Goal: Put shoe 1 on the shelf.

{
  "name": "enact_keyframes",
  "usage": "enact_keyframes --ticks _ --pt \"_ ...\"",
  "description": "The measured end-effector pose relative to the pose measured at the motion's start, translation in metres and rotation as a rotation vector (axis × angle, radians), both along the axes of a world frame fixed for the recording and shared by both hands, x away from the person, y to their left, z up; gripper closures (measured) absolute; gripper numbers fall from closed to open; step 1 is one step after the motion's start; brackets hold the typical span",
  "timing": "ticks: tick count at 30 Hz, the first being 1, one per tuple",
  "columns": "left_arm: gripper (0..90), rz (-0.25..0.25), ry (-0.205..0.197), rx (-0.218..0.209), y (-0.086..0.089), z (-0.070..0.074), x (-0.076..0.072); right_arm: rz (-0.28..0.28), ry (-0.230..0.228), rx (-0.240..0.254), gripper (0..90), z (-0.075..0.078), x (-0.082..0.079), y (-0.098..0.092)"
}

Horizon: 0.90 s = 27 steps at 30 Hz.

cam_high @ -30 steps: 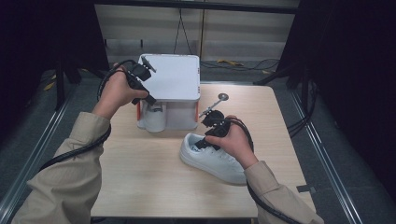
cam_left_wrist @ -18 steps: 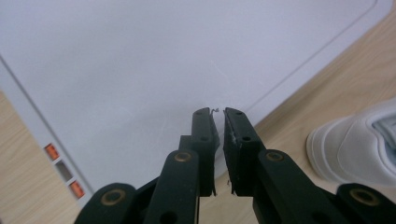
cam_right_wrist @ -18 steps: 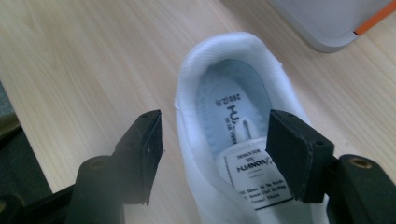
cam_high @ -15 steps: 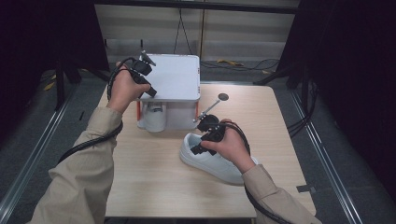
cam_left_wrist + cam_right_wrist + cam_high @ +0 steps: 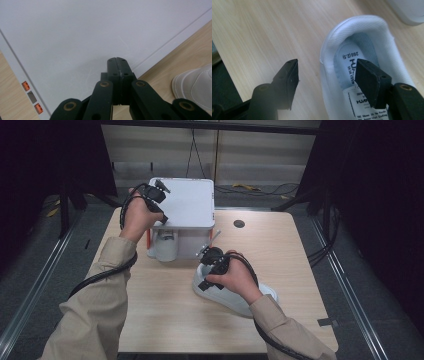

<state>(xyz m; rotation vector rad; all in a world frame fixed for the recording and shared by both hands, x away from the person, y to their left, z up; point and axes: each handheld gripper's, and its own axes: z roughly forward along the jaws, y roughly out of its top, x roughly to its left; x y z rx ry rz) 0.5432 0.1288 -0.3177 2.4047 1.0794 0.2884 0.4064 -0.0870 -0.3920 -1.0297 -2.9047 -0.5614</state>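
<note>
- The right gripper (image 5: pixel 325 82) stands spread, 1 jaw outside the white shoe (image 5: pixel 235 292) and 1 inside its opening, straddling the collar; nothing is pinched yet, so the grasp is left to do.
- Beyond it, the left gripper (image 5: pixel 117 61) is pressed together, empty, over the white box (image 5: pixel 187 202).
- Against the earlier frame, the left jaws have just been closing with nothing between them, and the right hand has dropped lower onto the shoe's heel.
</note>
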Motion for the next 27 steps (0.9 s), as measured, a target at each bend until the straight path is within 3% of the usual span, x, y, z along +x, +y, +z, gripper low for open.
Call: enact_keyframes --ticks 11,12,16,18,21,22,23,24,25,27 --pt "90.0 0.013 -0.008 -0.051 0.006 -0.003 -0.001 0.029 0.044 -0.039 37.0 -0.023 0.006 0.006" --pt "90.0 0.014 -0.008 -0.056 0.006 -0.003 -0.001 0.040 0.013 -0.068 37.9 -0.027 0.008 0.008" --pt "90.0 0.013 -0.018 -0.051 0.005 -0.003 -0.002 0.043 0.010 -0.077 44.0 -0.032 0.013 0.011" --pt "90.0 0.011 -0.019 -0.051 0.005 -0.003 -0.002 0.046 0.032 -0.066 46.2 -0.038 0.017 0.012" --pt "90.0 0.016 -0.017 -0.053 0.005 -0.004 -0.002 0.053 0.016 -0.077 49.8 -0.036 0.019 0.012" --pt "90.0 0.015 -0.018 -0.051 0.005 -0.003 -0.002 0.052 0.019 -0.079 51.9 -0.036 0.019 0.013" --pt "90.0 0.012 -0.017 -0.044 0.005 -0.003 -0.002 0.060 0.010 -0.084 61.2 -0.035 0.018 0.013" --pt "90.0 0.012 -0.017 -0.039 0.005 -0.003 -0.003 0.079 0.033 -0.066 74.8 -0.033 0.017 0.014" --pt "90.0 0.013 -0.019 -0.043 0.005 -0.003 -0.003 0.108 0.045 -0.057 77.3 -0.032 0.015 0.015" --pt "90.0 0.012 -0.025 -0.050 0.006 -0.004 -0.003 0.133 0.024 -0.098 78.8 -0.030 0.012 0.017"
